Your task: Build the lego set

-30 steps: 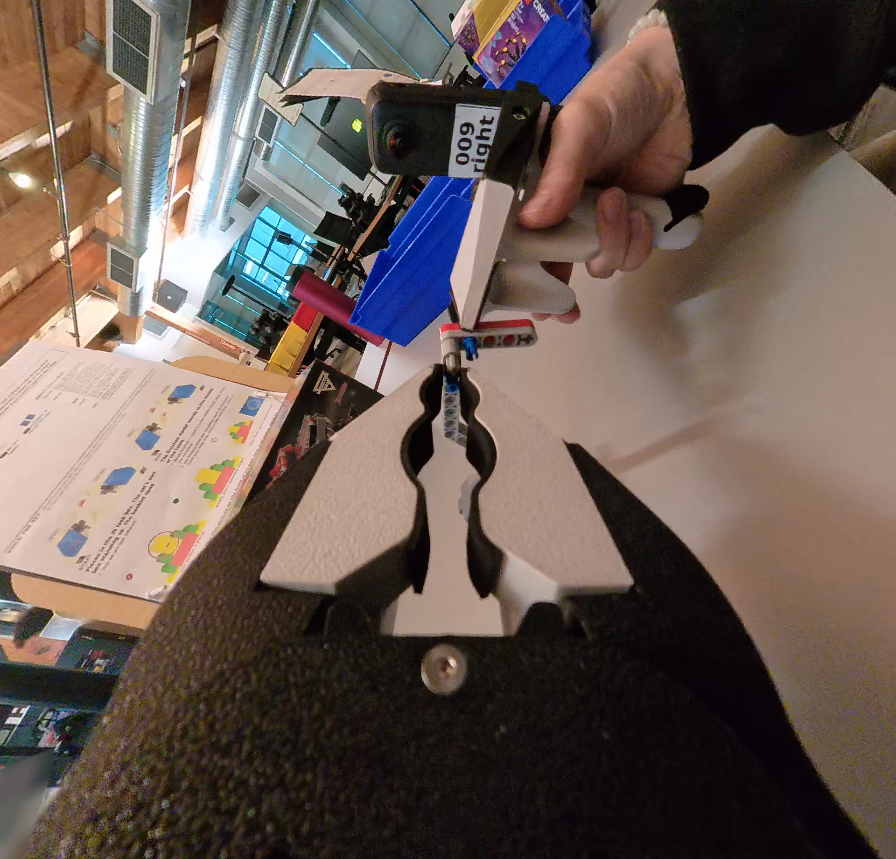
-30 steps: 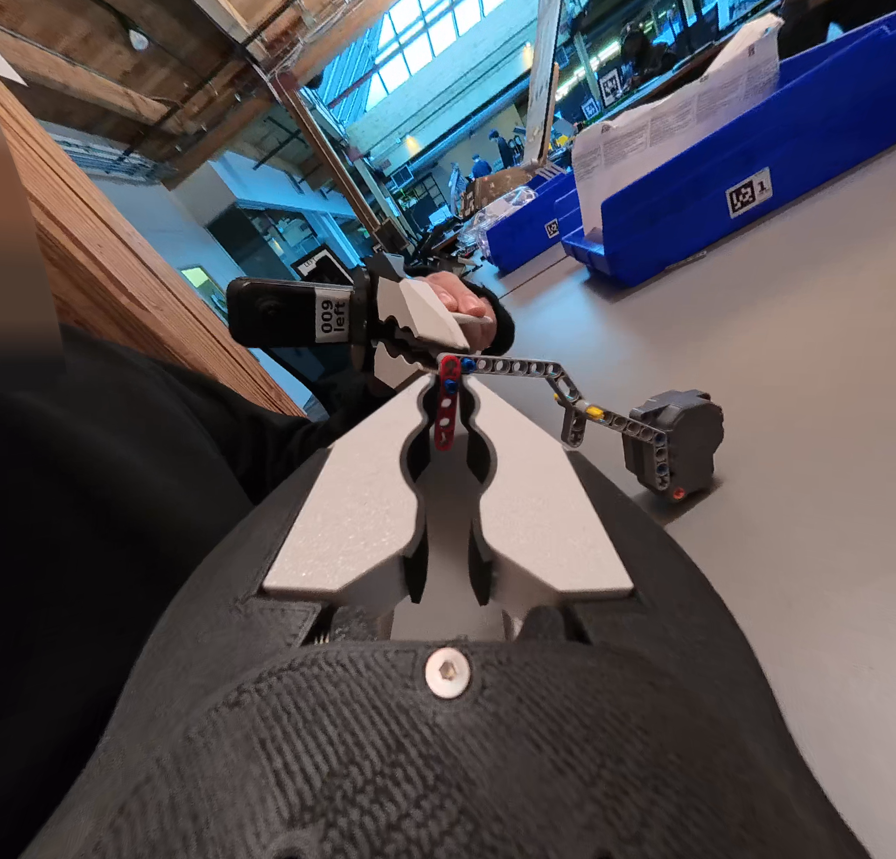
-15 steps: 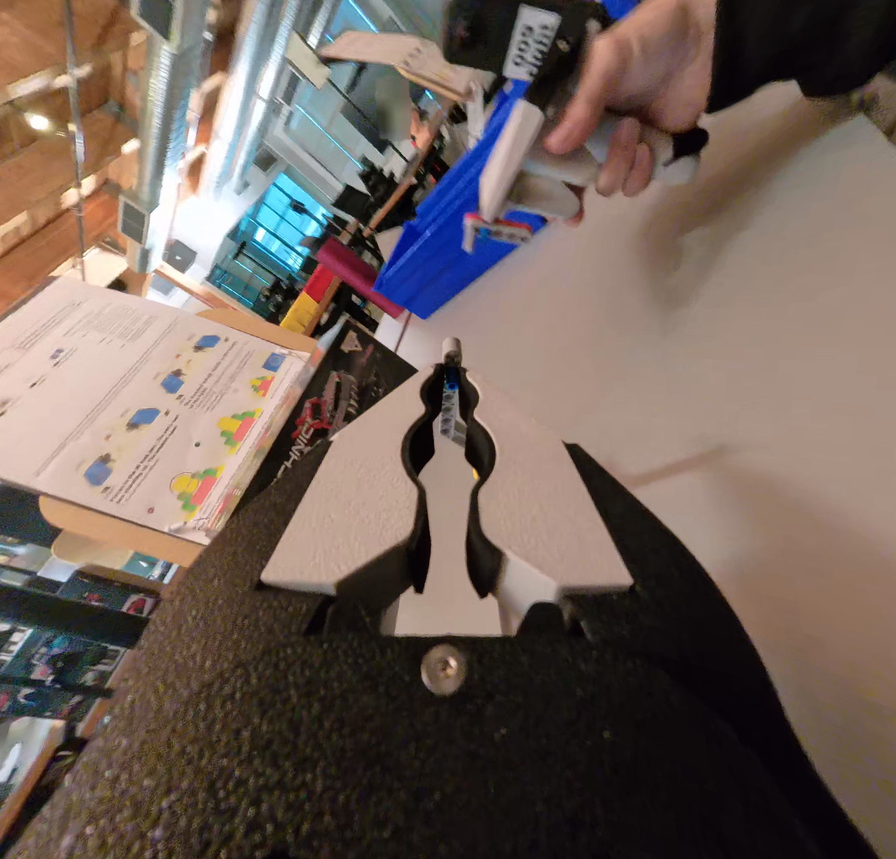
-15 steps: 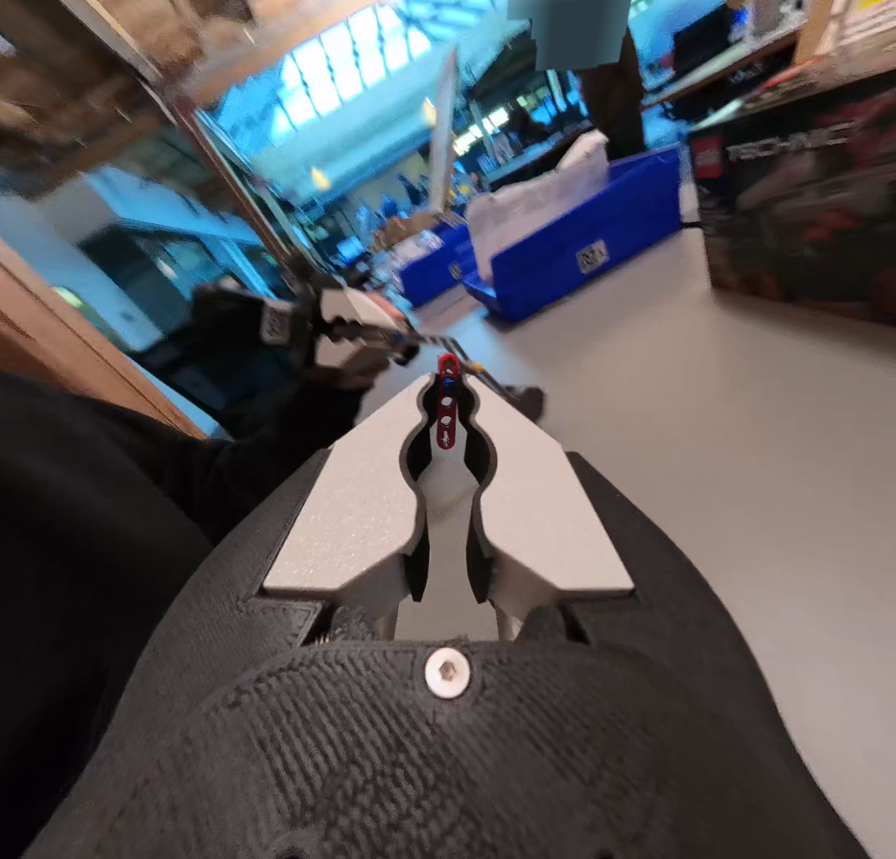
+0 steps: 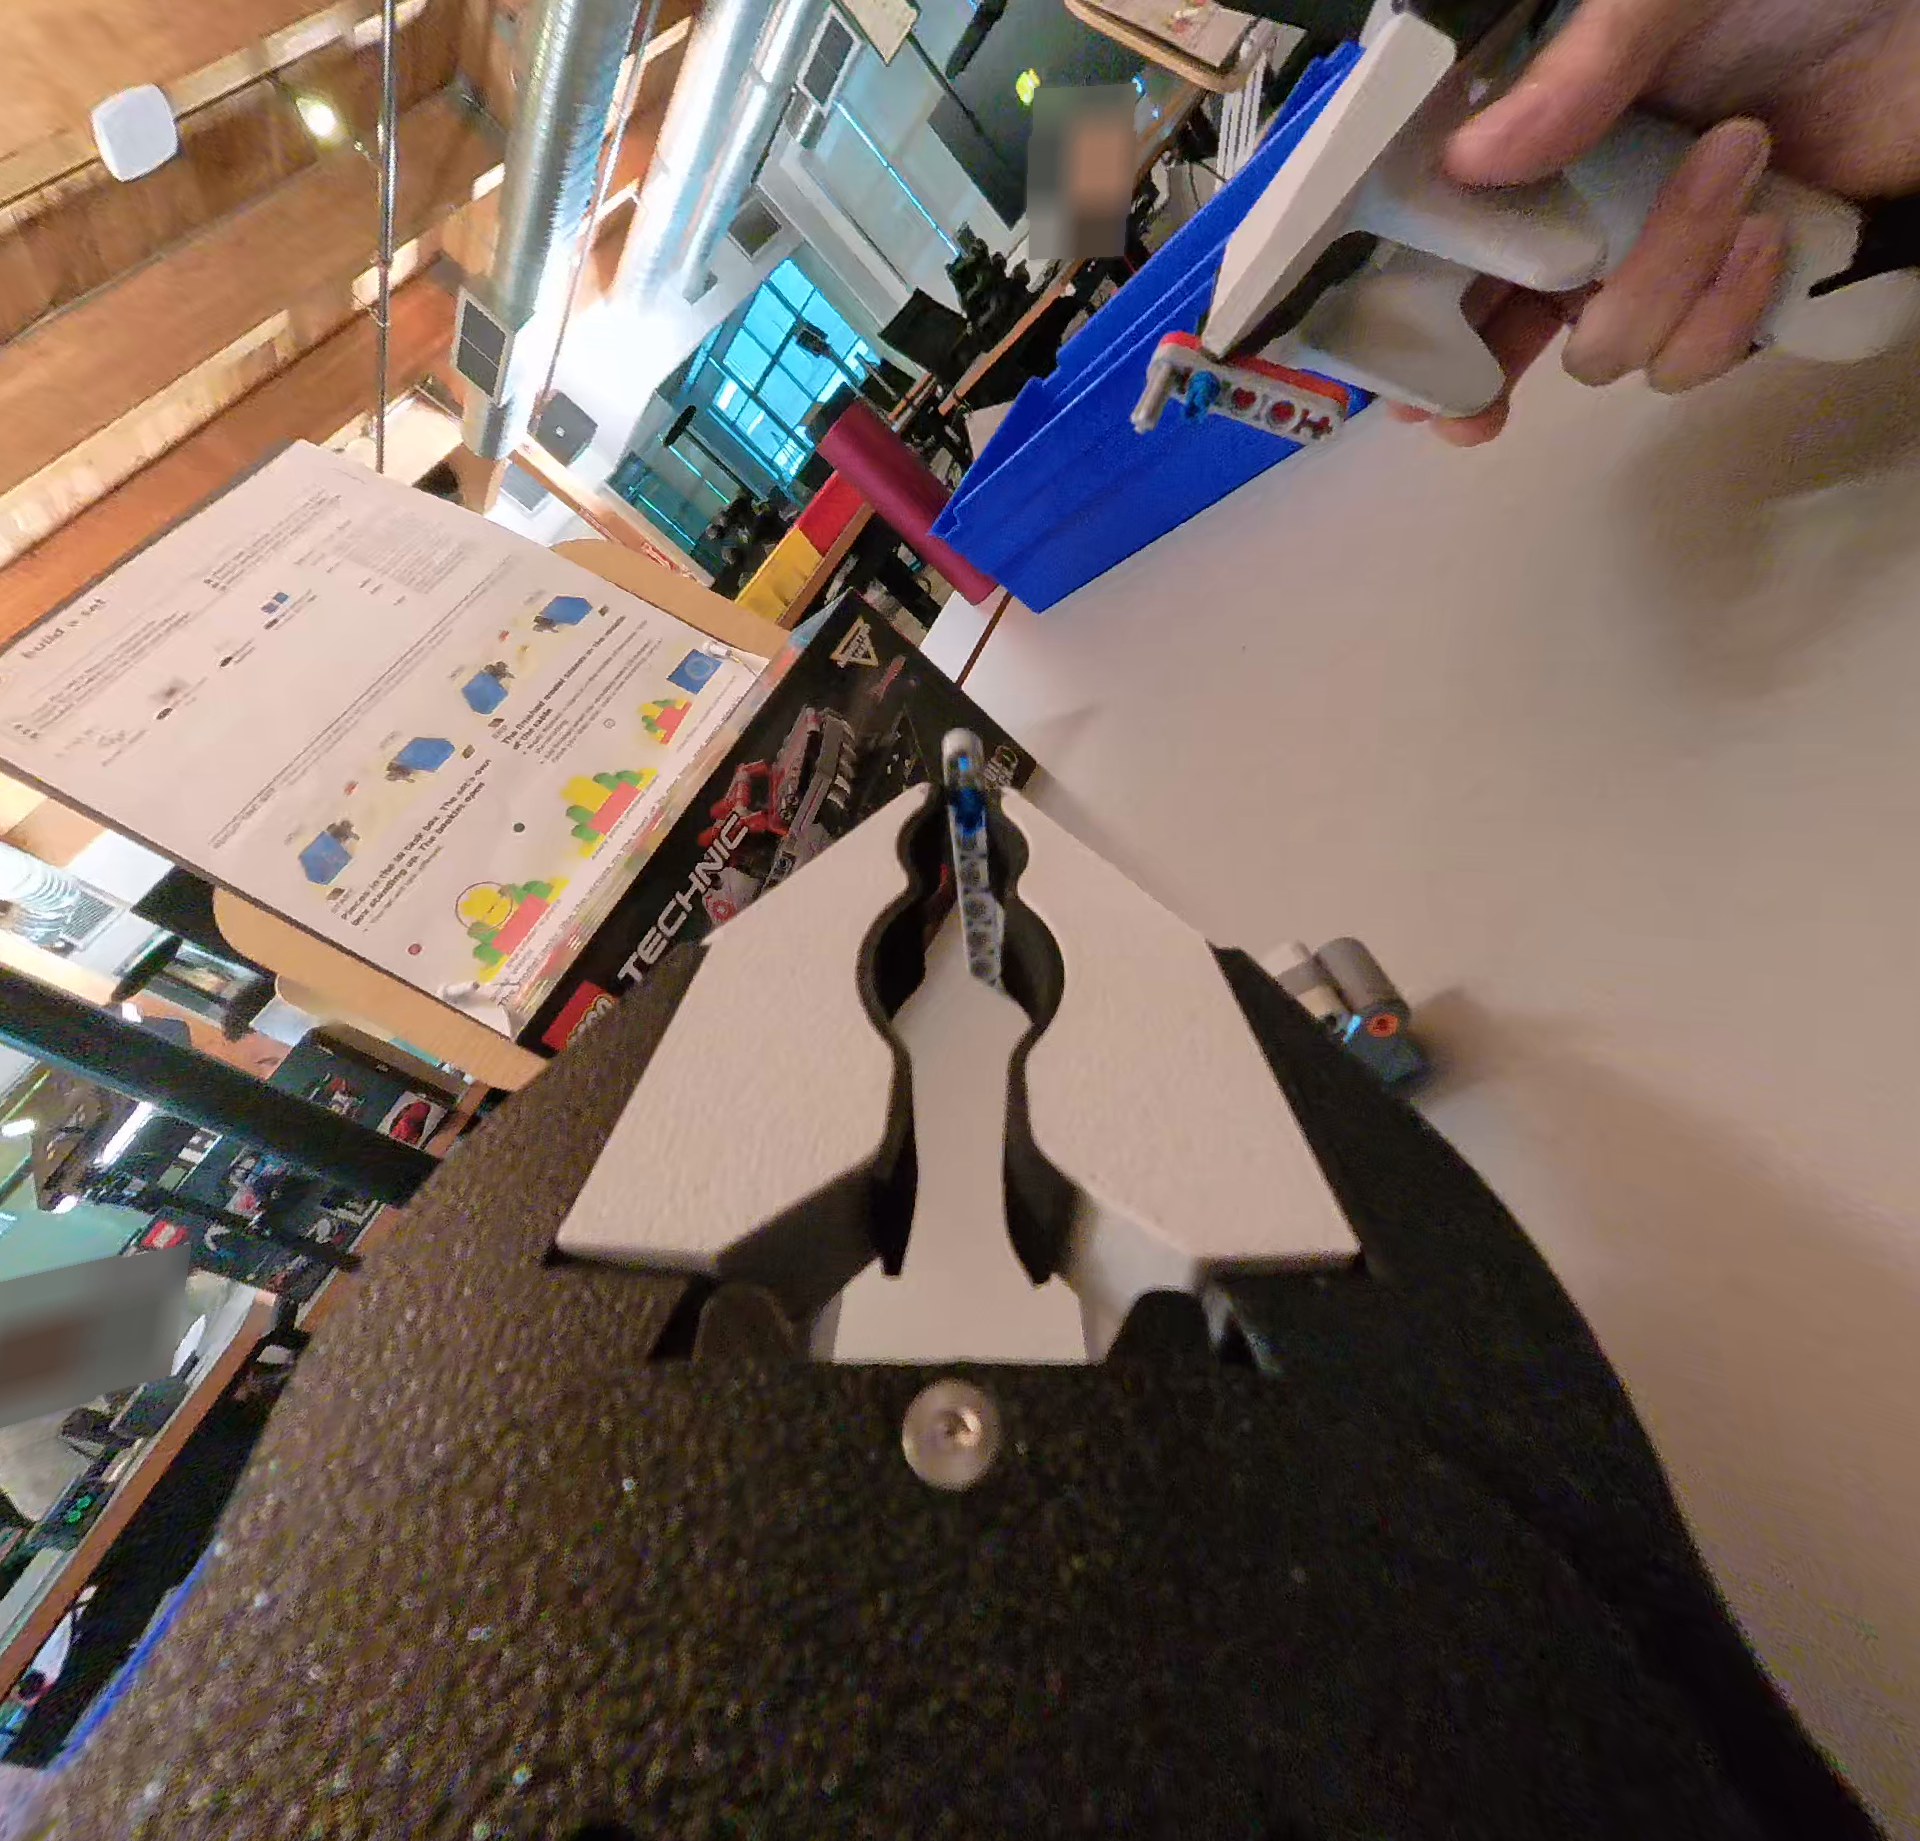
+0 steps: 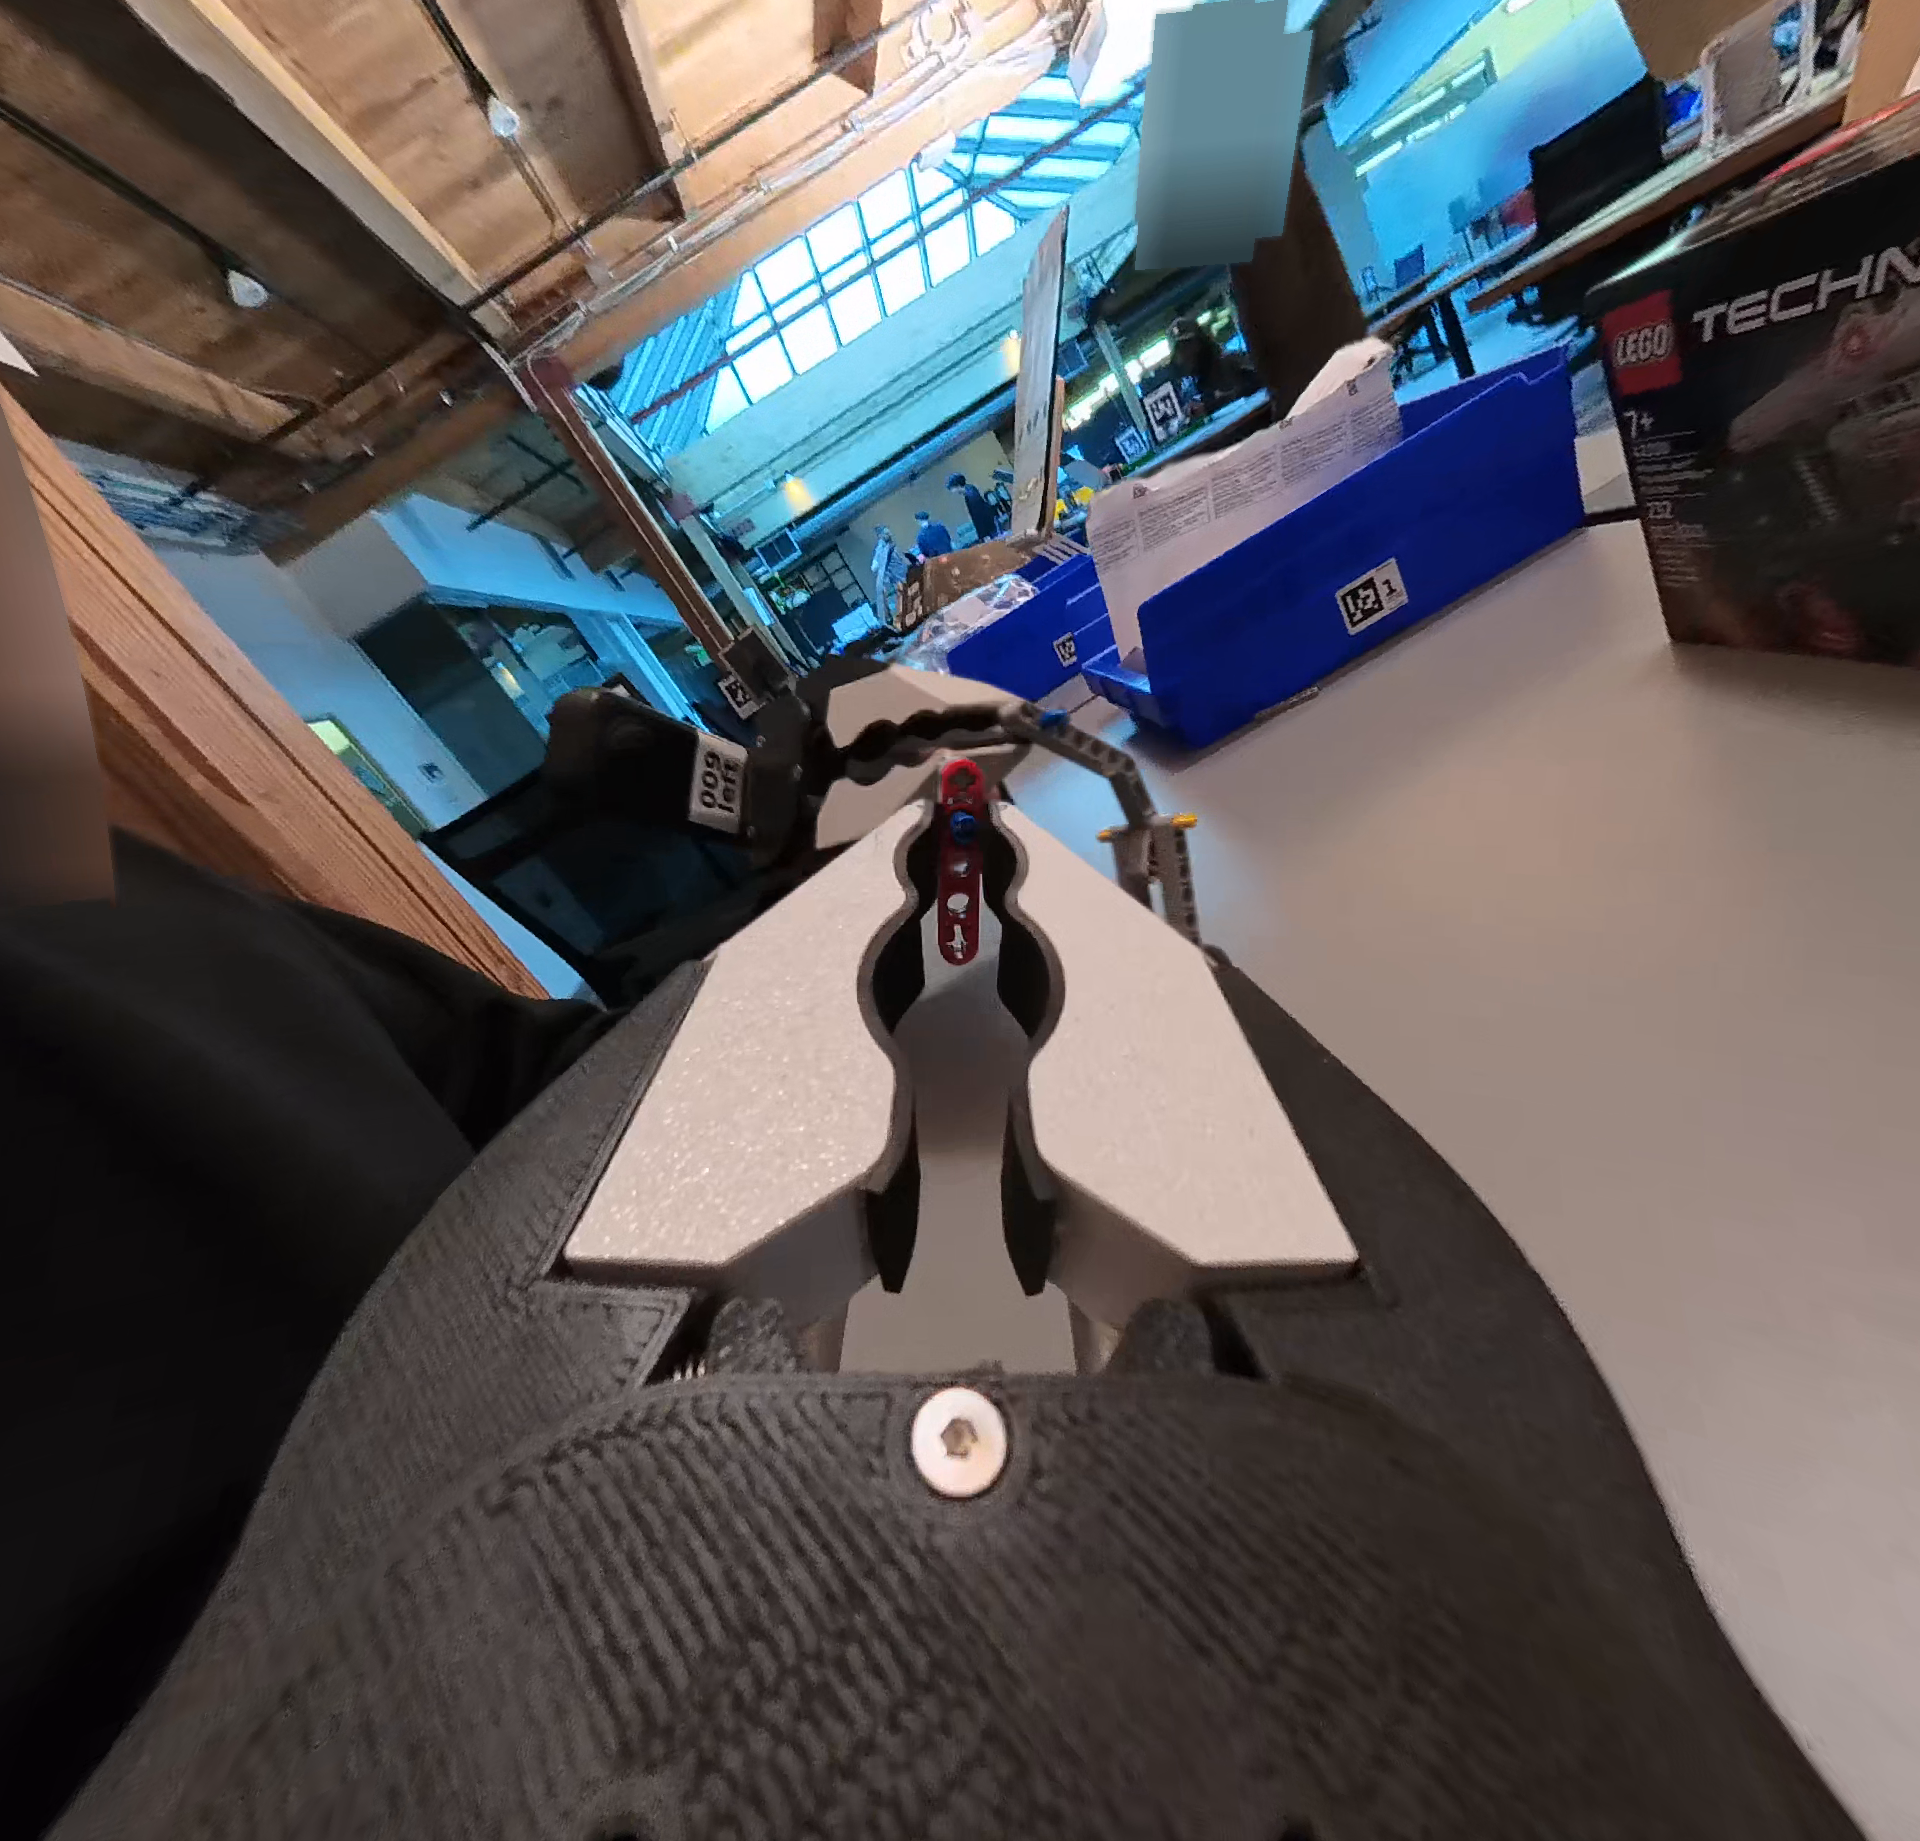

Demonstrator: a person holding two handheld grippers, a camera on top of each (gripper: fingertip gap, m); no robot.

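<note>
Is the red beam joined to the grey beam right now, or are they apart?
Apart. The right tool pinches the red beam alone; the left tool pinches the grey beam, with open space between them.

Both views bright, evenly lit. Daylight enters through the blue-tinted grid of skylight windows (image 6: 831,279); small ceiling spot lamp (image 5: 312,118) flares slightly. Pale grey matte tabletop (image 5: 1507,752) carries soft, diffuse shadows and no hard glare. Strong fisheye bending: round silver ceiling ducts (image 5: 727,77) and wooden ceiling beams (image 6: 312,77) curve toward the edges. Bare hand on the far white tongs (image 5: 1683,129) is motion-smeared. Left border of the right wrist view is defocused.
</note>
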